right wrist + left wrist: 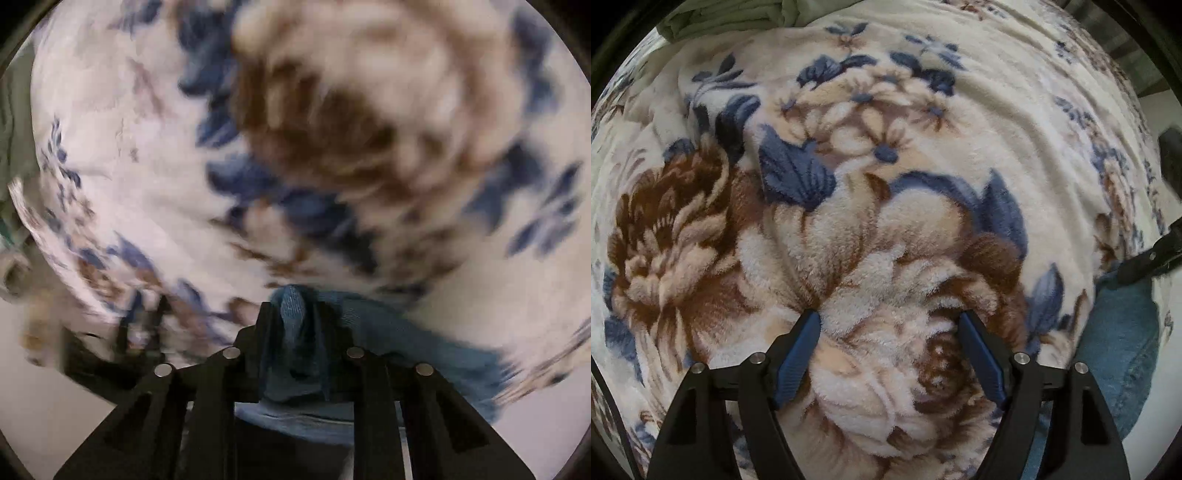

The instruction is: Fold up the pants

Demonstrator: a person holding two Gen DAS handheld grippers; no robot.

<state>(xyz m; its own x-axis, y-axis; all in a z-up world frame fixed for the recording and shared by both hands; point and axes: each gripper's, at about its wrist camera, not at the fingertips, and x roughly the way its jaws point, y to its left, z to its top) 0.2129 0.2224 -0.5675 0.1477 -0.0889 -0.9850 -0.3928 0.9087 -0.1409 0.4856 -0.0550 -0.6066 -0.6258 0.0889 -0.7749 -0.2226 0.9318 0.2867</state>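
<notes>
Left gripper [890,321] pointed straight down over a floral fleece blanket [886,166] on the bed; its blue-padded fingers [798,354] stood spread, nothing between them, only pile beneath. Released, idle.

The pants [1123,339], blue denim, lay at the right edge of the left wrist view, on the blanket, near the left gripper but not touching it. A dark bar [1152,258] crossed just above the denim there; likely part of the other tool, though I could not be sure.

Right wrist view was heavily motion-blurred. Right gripper [293,314] had its fingers drawn close on a pinched ridge of the denim [291,306], with more of the cloth bunched and trailing below and to the right. Clenched on the pants, as far as the blur allowed.

A green cloth [720,18] sat at the far edge of the bed, well apart from the work.

Judgement: the step looked like carrying one end of the pants across to make a fold. To do it well:
- keep the right grip firm on the ridge; a thin pinch of denim may slip;
- bring the free left gripper to the opposite edge so the cloth stays taut and square;
- lay it down flat, not dragged, since fleece grabs denim and would wrinkle the fold.
</notes>
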